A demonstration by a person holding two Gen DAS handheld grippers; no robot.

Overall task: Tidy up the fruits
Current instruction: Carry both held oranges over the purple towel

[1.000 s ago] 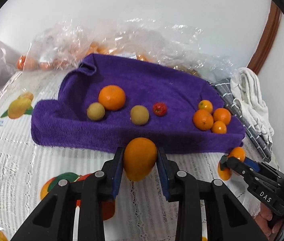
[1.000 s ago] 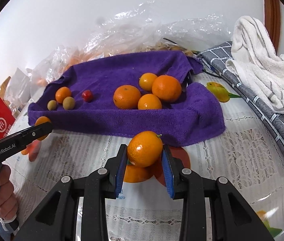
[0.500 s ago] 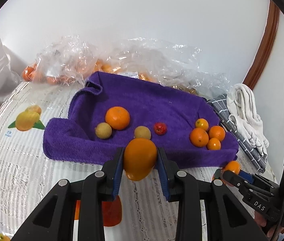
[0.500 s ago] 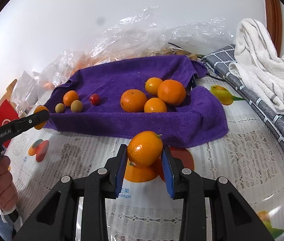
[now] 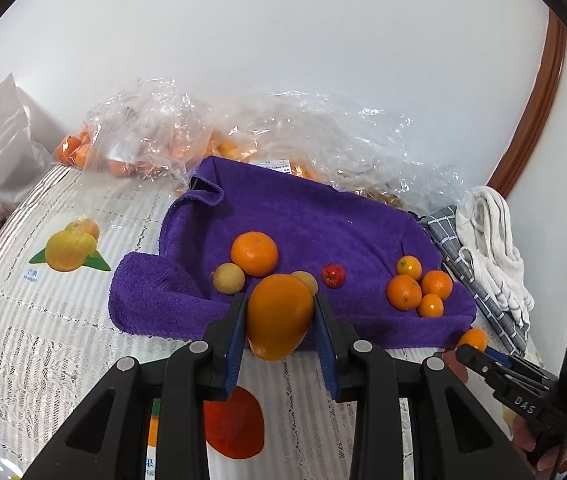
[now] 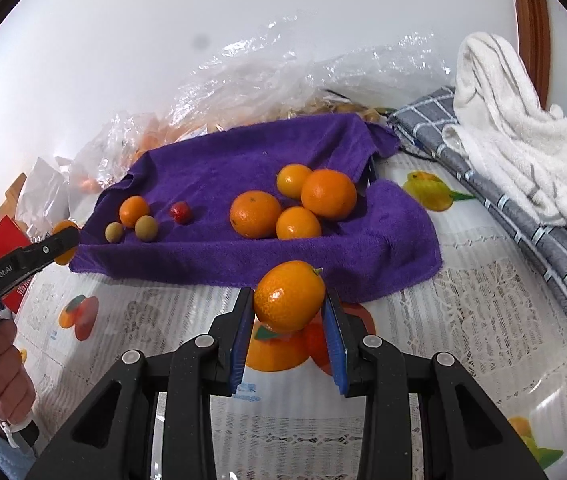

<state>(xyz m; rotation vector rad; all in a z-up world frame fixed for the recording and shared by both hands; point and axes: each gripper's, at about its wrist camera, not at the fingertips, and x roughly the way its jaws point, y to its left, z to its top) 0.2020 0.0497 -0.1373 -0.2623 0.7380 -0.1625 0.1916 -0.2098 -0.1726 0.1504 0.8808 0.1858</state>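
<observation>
Pinching one orange fruit each above the desk (image 6: 463, 360), short of the purple towel (image 5: 307, 220), both sets of jaws press on the fruit's widest part. The left fruit (image 5: 279, 316) looks smooth, perhaps slippery; the right fruit (image 6: 289, 296) is pebbled. Both seem light, firm and bruisable, so moderate pressure suits.

On the purple towel (image 6: 219, 168) lie five oranges: four clustered at one end (image 6: 255, 214) and one apart (image 6: 134, 211) at the other. Beside that one sit two small brownish-yellow round fruits (image 6: 146, 228) and one small red fruit (image 6: 180, 213). Two more oranges are off the towel, one in each pair of tongs: left tongs (image 5: 279, 320), right tongs (image 6: 289, 306). There is one white towel (image 6: 523, 148) and one grey checked cloth (image 6: 523, 216). The oranges inside the clear plastic bags (image 5: 143, 136) cannot be counted.
</observation>
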